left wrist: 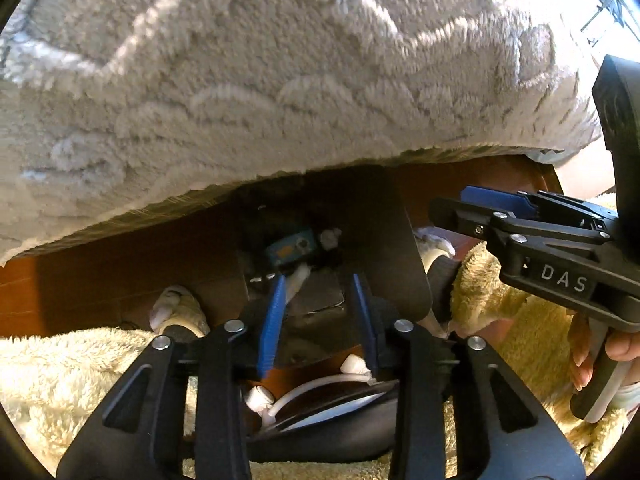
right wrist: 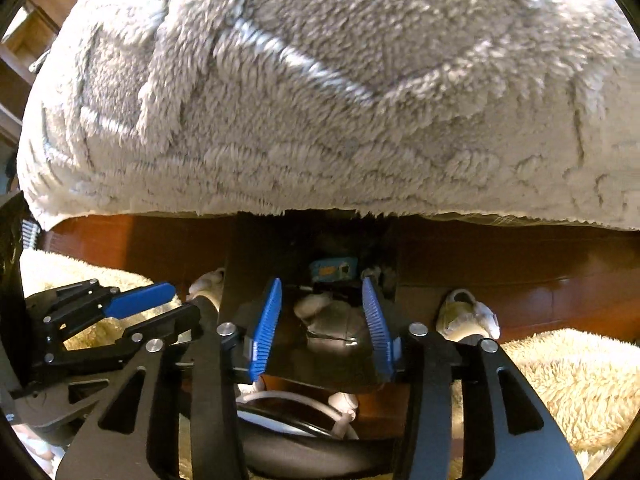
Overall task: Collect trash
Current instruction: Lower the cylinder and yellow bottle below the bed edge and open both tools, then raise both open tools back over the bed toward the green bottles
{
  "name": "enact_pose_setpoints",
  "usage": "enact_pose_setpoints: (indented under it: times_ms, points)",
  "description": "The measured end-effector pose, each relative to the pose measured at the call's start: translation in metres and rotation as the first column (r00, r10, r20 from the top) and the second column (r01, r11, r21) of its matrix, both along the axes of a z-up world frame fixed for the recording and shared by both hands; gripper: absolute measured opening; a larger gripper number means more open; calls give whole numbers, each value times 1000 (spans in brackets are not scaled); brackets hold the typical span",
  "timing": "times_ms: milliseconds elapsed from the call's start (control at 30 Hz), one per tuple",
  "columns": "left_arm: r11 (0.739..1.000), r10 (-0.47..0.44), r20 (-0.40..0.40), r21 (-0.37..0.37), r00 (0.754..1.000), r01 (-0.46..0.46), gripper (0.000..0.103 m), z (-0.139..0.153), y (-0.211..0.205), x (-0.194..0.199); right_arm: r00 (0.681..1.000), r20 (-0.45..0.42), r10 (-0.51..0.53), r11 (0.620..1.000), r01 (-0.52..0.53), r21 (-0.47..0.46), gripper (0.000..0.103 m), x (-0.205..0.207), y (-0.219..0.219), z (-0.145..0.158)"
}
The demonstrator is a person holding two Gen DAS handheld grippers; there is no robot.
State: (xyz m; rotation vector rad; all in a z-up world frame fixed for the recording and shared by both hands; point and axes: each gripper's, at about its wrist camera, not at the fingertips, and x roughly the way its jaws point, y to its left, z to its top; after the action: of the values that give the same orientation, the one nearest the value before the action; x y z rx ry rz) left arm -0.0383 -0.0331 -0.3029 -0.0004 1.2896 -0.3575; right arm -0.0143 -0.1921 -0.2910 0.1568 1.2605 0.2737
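The left gripper [left wrist: 320,316] and the right gripper [right wrist: 326,328] both point forward side by side, jaws spread apart, gripping nothing.

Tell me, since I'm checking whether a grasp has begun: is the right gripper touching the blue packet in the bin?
Apart. The right wrist view shows the right gripper open, with the blue packet lying deeper in the bin, beyond the fingertips.

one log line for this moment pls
left gripper: open, empty | right gripper: open, empty | both over black trash bag | grey rug beyond
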Motion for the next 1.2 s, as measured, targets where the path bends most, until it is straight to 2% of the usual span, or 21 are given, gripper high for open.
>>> enact_pose_setpoints:
  times_ms: [67,100,233,333,533,733,933,1033,1200]
  points:
    - [1000,6,13,1,1000,-6,42,7,3,1,1000,19,-4,1000,4,-4,54,-1,-1,10]
    - [1000,8,19,0,1000,-8,45,11,4,2,1000,30,-4,1000,4,-5,60,-2,-2,16]
    - [1000,15,70,-11,997,-14,59,37,9,2,991,136,-12,999,17,-37,77,-6,-5,52]
    - [999,24,120,-27,993,-21,67,63,12,3,972,235,-10,998,24,-56,83,-8,-10,89]
    - [999,35,264,-40,964,-25,75,130,21,13,911,411,-38,994,79,-82,90,4,-32,157]
    - [998,54,377,7,925,-61,78,180,34,53,880,470,-72,986,134,-99,90,41,-51,201]
    - [996,79,418,11,905,-92,79,214,47,115,861,496,-117,978,187,-93,90,103,-64,218]
    - [996,81,413,-2,907,-88,79,215,46,150,859,491,-148,968,228,-106,90,138,-64,212]
    - [993,67,435,55,898,-100,80,207,38,215,870,454,-193,955,272,-114,90,192,-67,196]
